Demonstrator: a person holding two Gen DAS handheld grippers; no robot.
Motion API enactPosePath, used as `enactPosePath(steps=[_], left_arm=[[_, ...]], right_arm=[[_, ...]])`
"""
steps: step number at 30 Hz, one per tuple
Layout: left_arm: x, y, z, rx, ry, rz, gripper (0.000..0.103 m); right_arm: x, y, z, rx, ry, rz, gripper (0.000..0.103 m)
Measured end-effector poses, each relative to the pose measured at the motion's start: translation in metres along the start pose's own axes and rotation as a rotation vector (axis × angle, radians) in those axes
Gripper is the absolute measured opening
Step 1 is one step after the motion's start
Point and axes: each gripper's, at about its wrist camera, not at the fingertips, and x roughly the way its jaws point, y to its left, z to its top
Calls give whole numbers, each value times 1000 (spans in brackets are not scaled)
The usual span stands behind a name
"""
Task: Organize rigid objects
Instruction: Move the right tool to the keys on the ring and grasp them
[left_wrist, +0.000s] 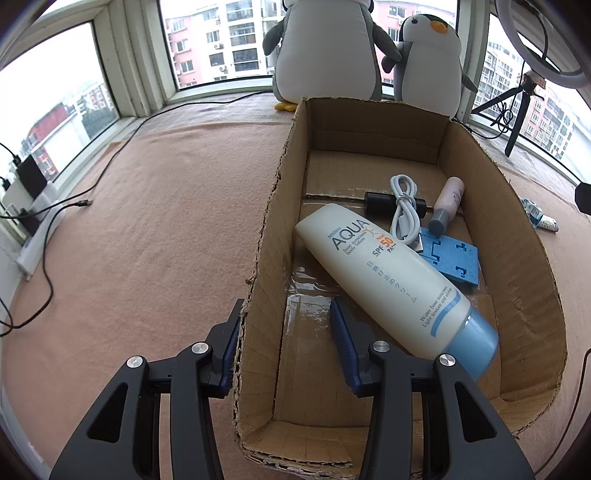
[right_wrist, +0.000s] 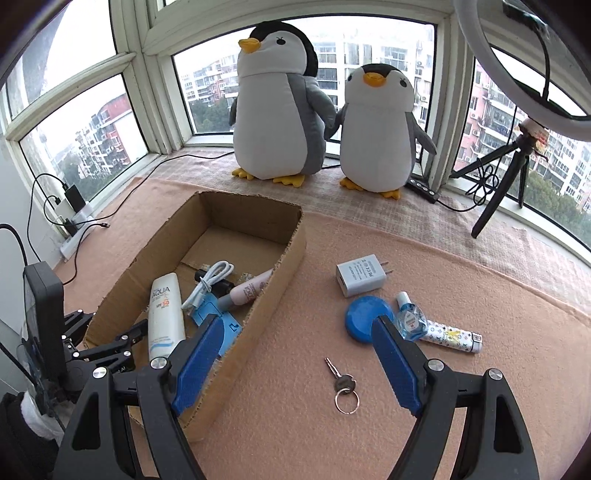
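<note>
An open cardboard box (left_wrist: 517, 258) (right_wrist: 280, 280) lies on the pink mat. It holds a white sunscreen tube (left_wrist: 388, 273) (right_wrist: 166, 314), a white USB cable (left_wrist: 404, 210), a pink bottle with a grey cap (left_wrist: 447, 203), a blue plastic piece (left_wrist: 450, 258) and a small black item (left_wrist: 376, 203). My left gripper (left_wrist: 286, 321) is open and straddles the box's left wall. Right of the box lie a white charger (right_wrist: 360, 275), a blue disc (right_wrist: 364, 317), a small dropper bottle (right_wrist: 410, 317), a patterned tube (right_wrist: 450, 336) and a key on a ring (right_wrist: 343, 384). My right gripper (right_wrist: 295, 328) hangs open above the key.
Two plush penguins (right_wrist: 277, 110) (right_wrist: 376, 129) stand at the window behind the box. A ring light on a black tripod (right_wrist: 509, 173) stands at the back right. A power strip (right_wrist: 74, 229) and loose cables (left_wrist: 66, 206) lie along the left wall.
</note>
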Motion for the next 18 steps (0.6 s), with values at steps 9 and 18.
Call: enactPosePath(steps=[9,18], left_arm=[[0,0,0,3,-1,3,43],[0,0,-1,1,-1,3,43]], right_arm=[[10,-47,-43,43,88,-23,79],[32,-42,-52,-6,156,40,66]])
